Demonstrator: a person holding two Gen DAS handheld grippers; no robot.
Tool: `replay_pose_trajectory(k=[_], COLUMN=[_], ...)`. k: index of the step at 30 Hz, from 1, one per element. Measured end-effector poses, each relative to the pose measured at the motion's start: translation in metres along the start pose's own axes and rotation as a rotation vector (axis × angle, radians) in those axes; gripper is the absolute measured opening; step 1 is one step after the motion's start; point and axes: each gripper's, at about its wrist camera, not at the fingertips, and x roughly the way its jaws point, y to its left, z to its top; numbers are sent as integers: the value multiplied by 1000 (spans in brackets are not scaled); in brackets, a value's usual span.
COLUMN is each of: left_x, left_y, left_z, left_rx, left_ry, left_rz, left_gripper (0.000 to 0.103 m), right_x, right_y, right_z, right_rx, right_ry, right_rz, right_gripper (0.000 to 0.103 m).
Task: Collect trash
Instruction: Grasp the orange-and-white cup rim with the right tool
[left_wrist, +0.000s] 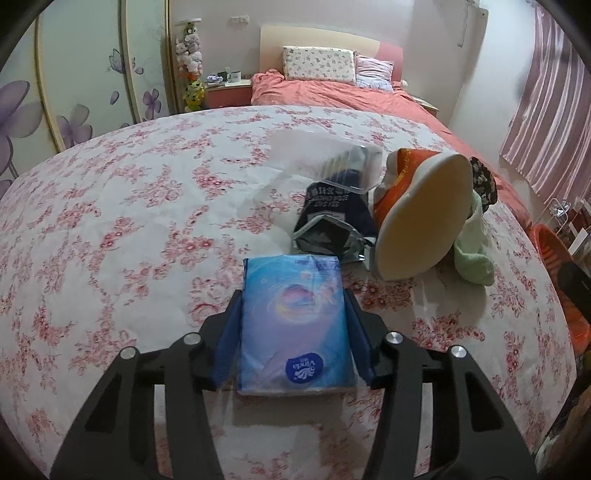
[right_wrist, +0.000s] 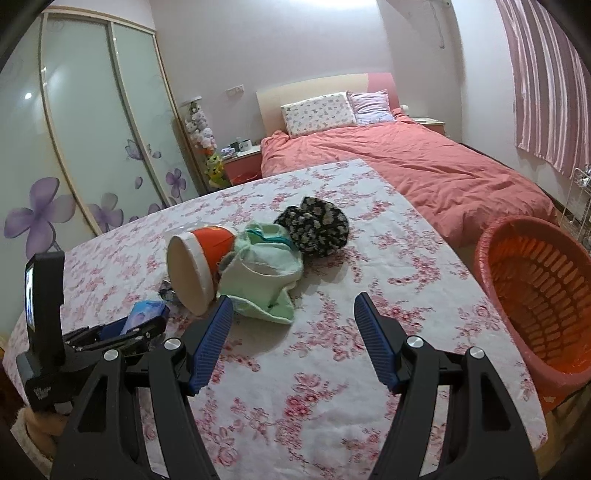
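Note:
My left gripper (left_wrist: 293, 295) is shut on a blue Vinda tissue pack (left_wrist: 295, 321), its fingers against both long sides, low over the floral tablecloth (left_wrist: 129, 229). Beyond it lie a dark foil snack bag (left_wrist: 328, 221), a clear plastic box (left_wrist: 347, 166) and a tipped orange-and-white instant noodle cup (left_wrist: 421, 218). My right gripper (right_wrist: 293, 299) is open and empty above the cloth, close to the cup (right_wrist: 195, 266) and a pale green cloth (right_wrist: 266, 280). The left gripper with the tissue pack (right_wrist: 142, 314) shows at the left of the right wrist view.
An orange plastic basket (right_wrist: 535, 295) stands at the table's right edge. A black floral cloth (right_wrist: 317, 225) lies behind the green one. A bed with a pink cover (right_wrist: 424, 166) is beyond the table, a wardrobe (right_wrist: 92, 129) to the left.

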Motion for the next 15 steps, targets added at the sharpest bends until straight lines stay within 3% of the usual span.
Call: replay_pose_trajectory(k=[6,15], left_x=[-14,-32], left_y=[15,32], left_z=[0,5], left_rx=[-23,-59], left_ry=[-29,-63], left_rz=[1,-13], left_gripper=[51,51], right_x=[11,33], right_y=[24,62], right_z=[10,17], right_rx=[-25,-87], right_ry=[-1,35], right_rz=[62,122], right_gripper=[63,39])
